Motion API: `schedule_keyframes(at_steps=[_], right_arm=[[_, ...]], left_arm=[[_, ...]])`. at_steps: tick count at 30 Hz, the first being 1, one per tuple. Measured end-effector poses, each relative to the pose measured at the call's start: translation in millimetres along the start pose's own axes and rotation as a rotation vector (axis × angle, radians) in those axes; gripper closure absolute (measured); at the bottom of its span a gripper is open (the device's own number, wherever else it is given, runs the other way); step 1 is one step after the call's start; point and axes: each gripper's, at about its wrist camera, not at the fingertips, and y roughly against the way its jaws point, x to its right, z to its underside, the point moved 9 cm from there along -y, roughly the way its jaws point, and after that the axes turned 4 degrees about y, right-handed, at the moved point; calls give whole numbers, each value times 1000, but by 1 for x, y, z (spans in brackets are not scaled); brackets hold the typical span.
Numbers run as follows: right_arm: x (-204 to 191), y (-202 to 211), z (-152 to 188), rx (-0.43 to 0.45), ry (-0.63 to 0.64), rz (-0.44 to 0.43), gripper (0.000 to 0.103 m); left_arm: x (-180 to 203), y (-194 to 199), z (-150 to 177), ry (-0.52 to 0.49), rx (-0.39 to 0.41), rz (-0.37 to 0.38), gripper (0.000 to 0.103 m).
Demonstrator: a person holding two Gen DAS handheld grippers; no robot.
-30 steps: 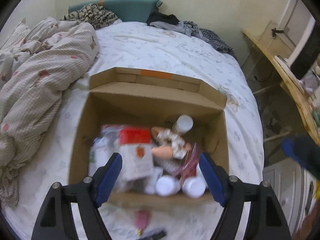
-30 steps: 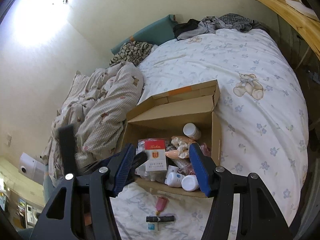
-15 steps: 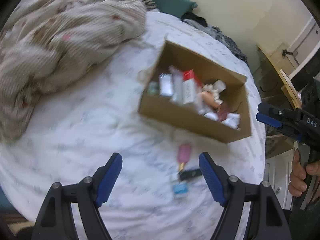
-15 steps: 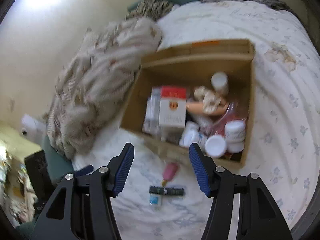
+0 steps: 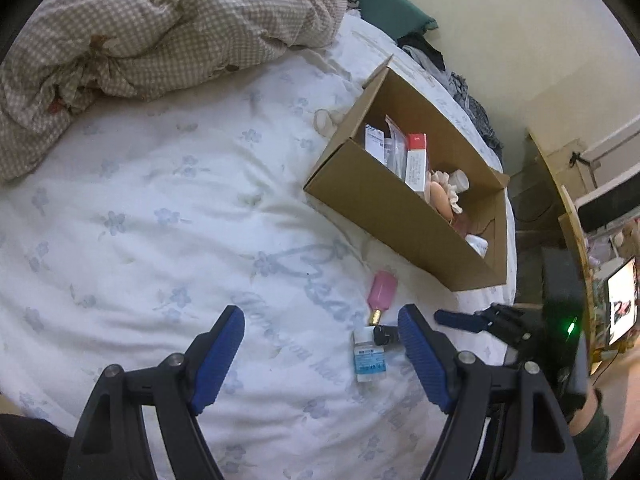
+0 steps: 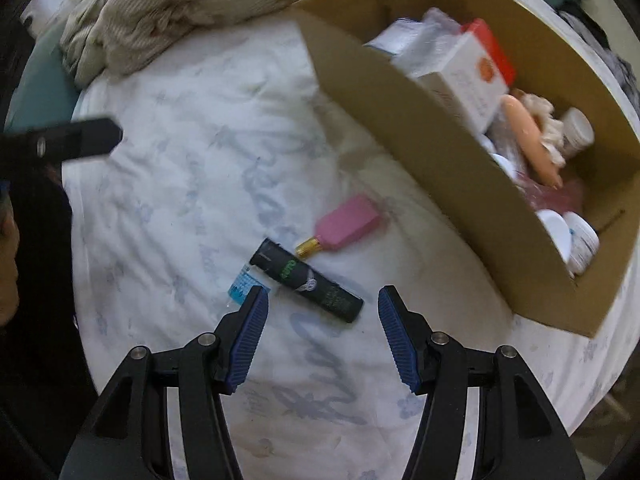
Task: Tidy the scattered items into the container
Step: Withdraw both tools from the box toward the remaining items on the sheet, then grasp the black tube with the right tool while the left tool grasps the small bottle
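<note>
Black claws (image 6: 322,334) with ribbed blue pads (image 5: 218,360), silver screws, perhaps a green sleeve (image 5: 596,436).

Bed (image 5: 168,208) with white floral sheet carries: cardboard box (image 5: 384,216) of items, crumpled checked blanket (image 5: 132,28), pink bottle (image 6: 350,222), black tube (image 6: 306,280) just beside it, small blue-labelled bottle (image 5: 369,356) touching the tube.

One cardboard box (image 6: 440,152), three loose items (pink bottle (image 6: 350,222), black tube (image 6: 308,280), blue-labelled vial (image 5: 369,356))
</note>
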Motion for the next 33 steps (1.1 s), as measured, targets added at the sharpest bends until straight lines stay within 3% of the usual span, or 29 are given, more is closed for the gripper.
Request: schedule_keyframes(at_steps=[5,8,10,11,17,25,29,33], right_arm=[[5,-20,3,-44,33,72,45],[6,-34,3,-52,36,61,65],[6,-35,2,-40,47,54,90],[6,-35,2,-34,52,51,92],[30,16,-9,85,-47,-3,92],[77,123,-24,361,-262,-88,92],[76,135,-35,427,-304,-92,92],[63,131,-40,450,-326,-94,92]], left_arm=[[-4,-3,-2,44,-16,29,23],[-6,-4,-3,71,-26,47,23],[-5,-5,-2,68,-32,48,23],[-4,-6,-1,63,-36,47,23],[4,-20,13,-11,-97,8,23],[48,-49,53,-236,-192,-58,23],[65,-69,71,-297,-220,-106,23],[62,-96,82,-350,-245,-202,24]])
